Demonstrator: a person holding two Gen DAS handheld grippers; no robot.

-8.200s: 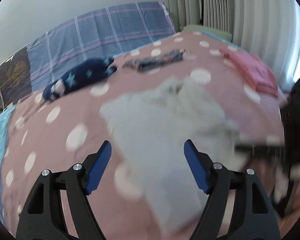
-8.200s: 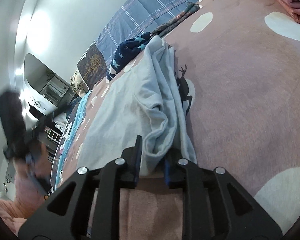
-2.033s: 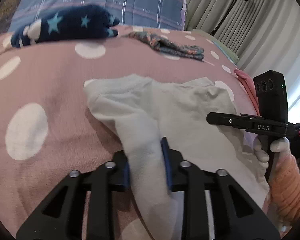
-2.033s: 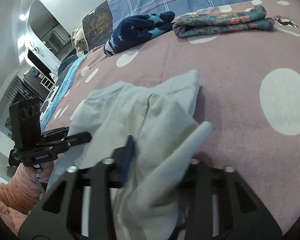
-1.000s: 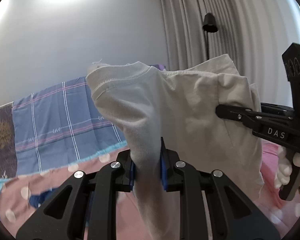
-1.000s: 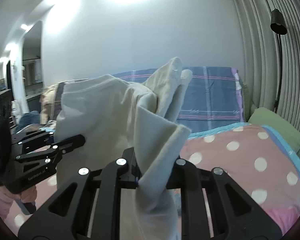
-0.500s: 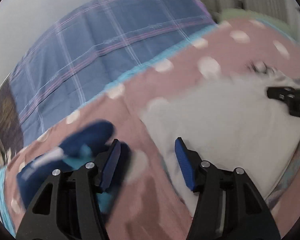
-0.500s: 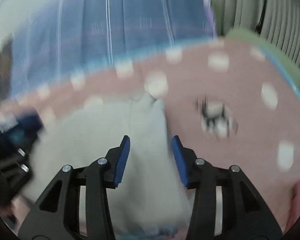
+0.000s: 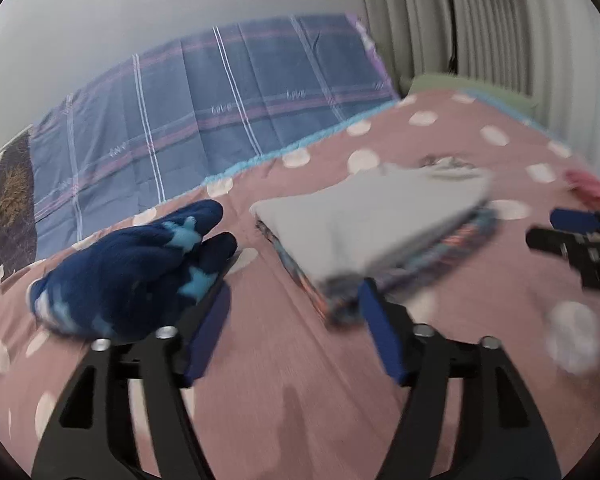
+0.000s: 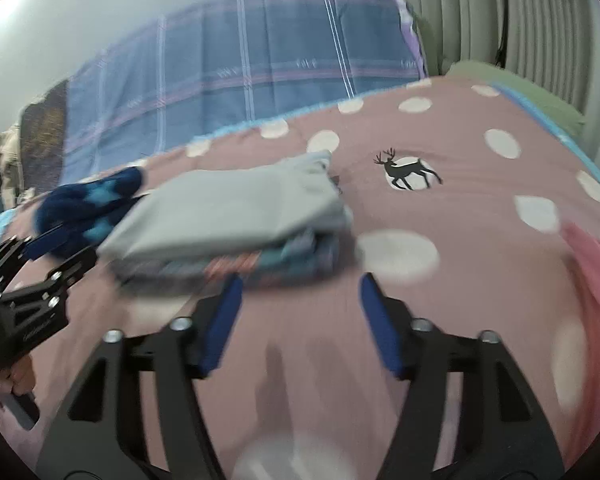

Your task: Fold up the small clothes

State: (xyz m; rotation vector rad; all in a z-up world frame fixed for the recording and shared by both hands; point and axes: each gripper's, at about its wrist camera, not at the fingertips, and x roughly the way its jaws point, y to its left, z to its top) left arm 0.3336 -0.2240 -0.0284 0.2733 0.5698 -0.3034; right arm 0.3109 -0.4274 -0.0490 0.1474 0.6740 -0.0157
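A folded grey garment (image 9: 364, 216) lies on top of a folded patterned garment (image 9: 452, 248) on the pink polka-dot bedspread (image 9: 300, 392). It also shows in the right wrist view (image 10: 228, 212), with the patterned one (image 10: 260, 264) under it. My left gripper (image 9: 292, 320) is open and empty, just in front of the stack. My right gripper (image 10: 300, 312) is open and empty, also just short of the stack. Each gripper shows in the other's view, the right one (image 9: 572, 236) and the left one (image 10: 40, 256).
A dark blue garment with light stars (image 9: 132, 268) lies left of the stack. A pink folded garment (image 10: 592, 276) lies at the right. A blue plaid pillow (image 9: 204, 120) stands at the headboard, curtains (image 9: 500, 20) at the right.
Both grippers carried the grey garment through the air, laid it on the patterned garment, opened and pulled back from the stack.
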